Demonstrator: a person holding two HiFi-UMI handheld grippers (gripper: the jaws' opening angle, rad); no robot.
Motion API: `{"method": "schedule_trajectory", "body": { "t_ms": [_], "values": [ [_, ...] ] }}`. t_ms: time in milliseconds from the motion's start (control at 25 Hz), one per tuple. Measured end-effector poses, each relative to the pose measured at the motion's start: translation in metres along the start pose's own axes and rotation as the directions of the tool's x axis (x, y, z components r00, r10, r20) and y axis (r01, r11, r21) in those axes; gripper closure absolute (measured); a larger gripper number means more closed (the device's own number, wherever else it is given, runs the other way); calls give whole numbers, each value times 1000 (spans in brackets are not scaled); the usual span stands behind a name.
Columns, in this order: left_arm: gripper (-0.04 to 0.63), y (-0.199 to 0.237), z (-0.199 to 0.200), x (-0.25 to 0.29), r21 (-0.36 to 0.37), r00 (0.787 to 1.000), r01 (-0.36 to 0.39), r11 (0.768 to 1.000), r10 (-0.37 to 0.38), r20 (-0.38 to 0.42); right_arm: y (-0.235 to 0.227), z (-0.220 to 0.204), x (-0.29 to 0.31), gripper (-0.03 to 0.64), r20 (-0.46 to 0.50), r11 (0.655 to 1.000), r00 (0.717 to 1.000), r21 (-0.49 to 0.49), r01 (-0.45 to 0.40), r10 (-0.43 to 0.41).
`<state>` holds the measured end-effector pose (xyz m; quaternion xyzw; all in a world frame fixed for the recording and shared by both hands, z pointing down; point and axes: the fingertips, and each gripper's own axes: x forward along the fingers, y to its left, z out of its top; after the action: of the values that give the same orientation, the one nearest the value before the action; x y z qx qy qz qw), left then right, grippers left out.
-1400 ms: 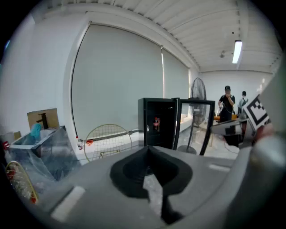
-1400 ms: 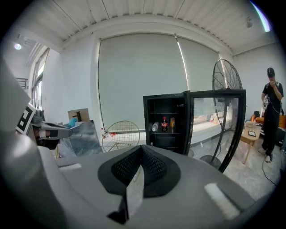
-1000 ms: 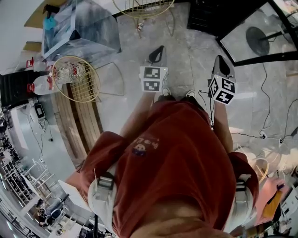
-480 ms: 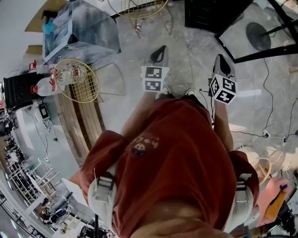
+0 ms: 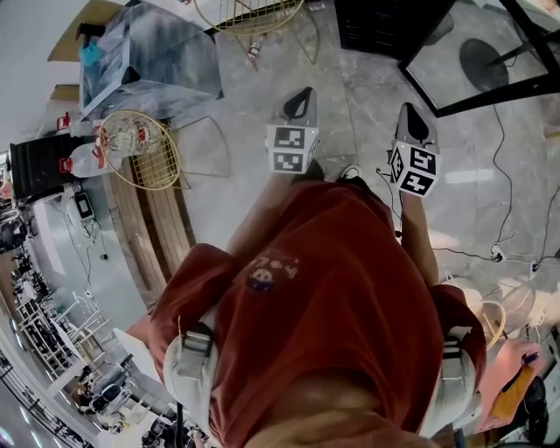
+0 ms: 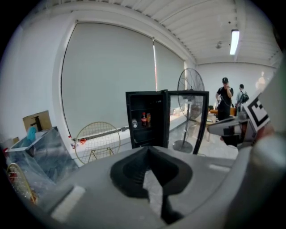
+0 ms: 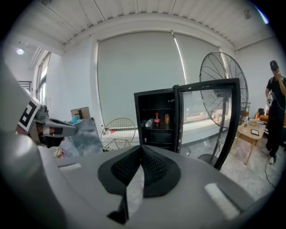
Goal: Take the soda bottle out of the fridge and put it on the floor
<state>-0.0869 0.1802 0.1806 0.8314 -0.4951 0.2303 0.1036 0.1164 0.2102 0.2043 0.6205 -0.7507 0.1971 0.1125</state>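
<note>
approach | fridge (image 5: 376, 26) nearer, upper frame, door open | left gripper (image 6: 149, 150), right gripper (image 7: 142, 147) clenched, empty | soda bottle (image 7: 157, 120) not yet reachable

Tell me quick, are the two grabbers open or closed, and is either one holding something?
Left gripper: closed, holding nothing.
Right gripper: closed, holding nothing.

I saw pale marble floor (image 5: 262, 175), blinds (image 7: 134, 76) drawn over the big far window (image 6: 107, 76), white slatted ceiling (image 7: 147, 13) with a strip light (image 6: 233, 42) lit up right, pedestal fan (image 7: 221, 89) far right, gold wire stand (image 6: 97, 142) far left.
</note>
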Motion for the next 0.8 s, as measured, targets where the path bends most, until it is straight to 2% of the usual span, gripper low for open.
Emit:
{"method": "schedule_trajectory", "body": {
  "t_ms": [160,480,800],
  "values": [
    [595,-13,3,2,5,1000,2,1000,-2,4,-12,-3,-2,617,-10,1000,1000,-5,-5,5],
    [595,-13,11,21,13,1000,29,999,-29,6,-18,1,11,617,-12,1000,1000,-6,8,-8],
    [595,7,32,69,-2,997,70,998,-70,41,-23,22,47,617,-13,999,999,-23,35,-36]
  ]
}}
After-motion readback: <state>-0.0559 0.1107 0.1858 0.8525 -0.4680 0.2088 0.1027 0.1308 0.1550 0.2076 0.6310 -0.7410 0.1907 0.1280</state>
